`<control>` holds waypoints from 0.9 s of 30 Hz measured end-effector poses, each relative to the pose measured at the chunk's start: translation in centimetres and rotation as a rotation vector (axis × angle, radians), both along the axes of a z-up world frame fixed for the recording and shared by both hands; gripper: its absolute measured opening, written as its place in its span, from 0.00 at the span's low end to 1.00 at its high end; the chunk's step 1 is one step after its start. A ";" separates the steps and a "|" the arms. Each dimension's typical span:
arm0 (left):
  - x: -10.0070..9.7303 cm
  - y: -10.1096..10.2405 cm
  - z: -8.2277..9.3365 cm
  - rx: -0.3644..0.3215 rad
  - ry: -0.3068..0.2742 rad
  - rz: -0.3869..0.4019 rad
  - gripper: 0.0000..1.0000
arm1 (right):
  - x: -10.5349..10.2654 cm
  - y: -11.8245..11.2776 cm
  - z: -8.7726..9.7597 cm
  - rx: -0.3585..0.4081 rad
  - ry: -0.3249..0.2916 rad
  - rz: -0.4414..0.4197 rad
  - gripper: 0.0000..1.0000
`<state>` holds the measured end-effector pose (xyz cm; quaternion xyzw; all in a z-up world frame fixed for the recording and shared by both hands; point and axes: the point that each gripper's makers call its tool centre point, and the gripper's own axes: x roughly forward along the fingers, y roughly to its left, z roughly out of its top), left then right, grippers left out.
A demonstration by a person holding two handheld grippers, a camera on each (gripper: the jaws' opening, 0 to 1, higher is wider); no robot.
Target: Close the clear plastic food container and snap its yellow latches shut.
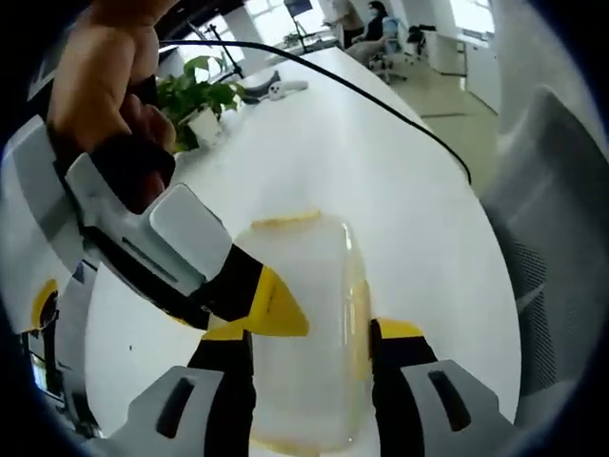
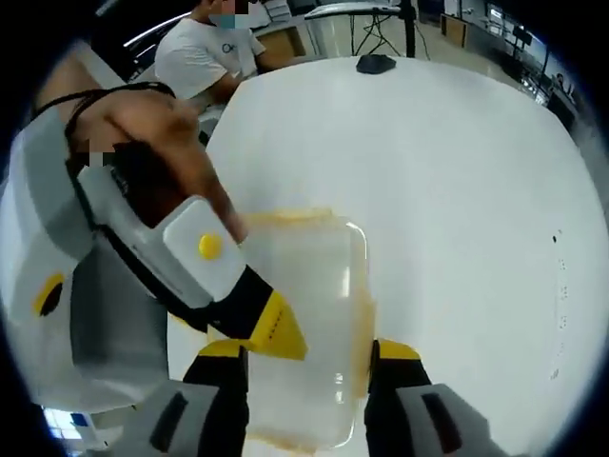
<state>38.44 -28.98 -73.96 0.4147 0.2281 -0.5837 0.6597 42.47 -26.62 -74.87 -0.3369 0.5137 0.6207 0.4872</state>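
Note:
The clear plastic food container [image 1: 304,314] lies on the white table [image 1: 381,171] with its lid on. Yellow latches show at its far end [image 1: 285,220] and along its right side [image 1: 363,319]. My left gripper [image 1: 314,335] is open, one yellow-tipped jaw at each side of the container's near end. My right gripper [image 1: 276,309] comes in from the upper left, held by a hand, its tip at the container's left edge. In the right gripper view the container [image 2: 309,305] lies between the open jaws of my right gripper [image 2: 309,350]. There my left gripper [image 2: 276,328] points at the container's left edge.
A potted plant [image 1: 200,95] stands at the table's far left and a black cable [image 1: 381,105] runs across the tabletop. A grey chair [image 1: 557,248] stands at the right edge. A person in a white shirt [image 2: 205,52] sits beyond the table, near a black object [image 2: 376,64].

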 end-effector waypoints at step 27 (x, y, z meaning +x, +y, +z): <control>0.3 0.6 2.3 -0.104 0.032 0.069 0.44 | -0.7 -0.7 3.8 0.321 -0.123 -0.060 0.46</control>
